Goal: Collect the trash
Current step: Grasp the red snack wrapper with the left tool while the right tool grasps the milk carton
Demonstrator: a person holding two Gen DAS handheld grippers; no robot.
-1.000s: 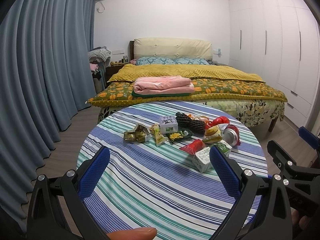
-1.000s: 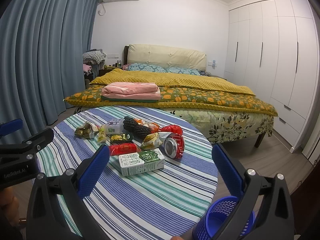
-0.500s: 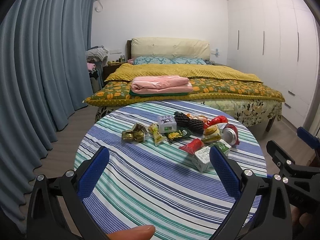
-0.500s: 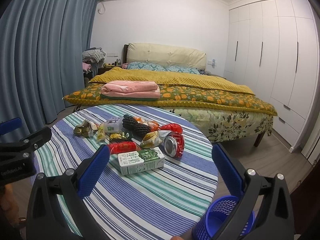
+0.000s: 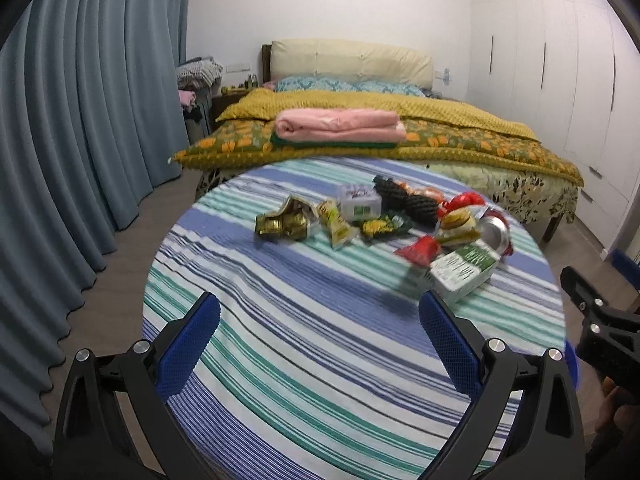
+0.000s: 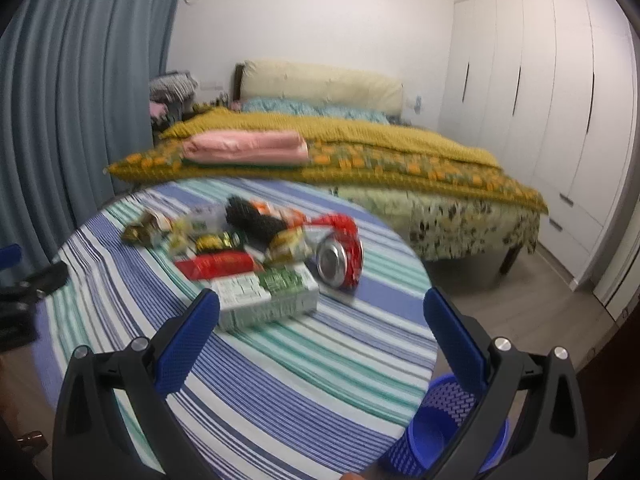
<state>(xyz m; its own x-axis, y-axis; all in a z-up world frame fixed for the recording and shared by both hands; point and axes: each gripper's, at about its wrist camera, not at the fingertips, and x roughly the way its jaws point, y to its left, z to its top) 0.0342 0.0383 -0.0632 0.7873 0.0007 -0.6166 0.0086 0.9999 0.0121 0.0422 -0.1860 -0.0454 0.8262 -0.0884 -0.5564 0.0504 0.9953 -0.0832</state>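
Trash lies in a heap on a round striped table [image 5: 280,344]: a gold wrapper [image 5: 282,223], a yellow snack packet [image 5: 336,224], a white-green carton [image 5: 464,272], a red pouch [image 5: 420,249] and a crushed red can [image 5: 496,232]. My left gripper [image 5: 320,344] is open over the near side of the table, nothing between its fingers. In the right wrist view my right gripper [image 6: 322,340] is open close behind the carton [image 6: 268,300]; the can [image 6: 340,258] lies just right of it. A blue mesh bin [image 6: 440,428] stands on the floor beside the table.
A bed [image 5: 400,128] with a yellow cover and a folded pink blanket [image 5: 340,126] stands right behind the table. Blue curtains [image 5: 80,120] hang on the left, white wardrobes [image 5: 560,80] on the right. Bare wooden floor shows [image 6: 520,304] right of the table.
Both grippers have moved forward toward the trash heap, which looks larger now. The right view is blurred from motion and has dipped toward the carton. Both grippers stay open.
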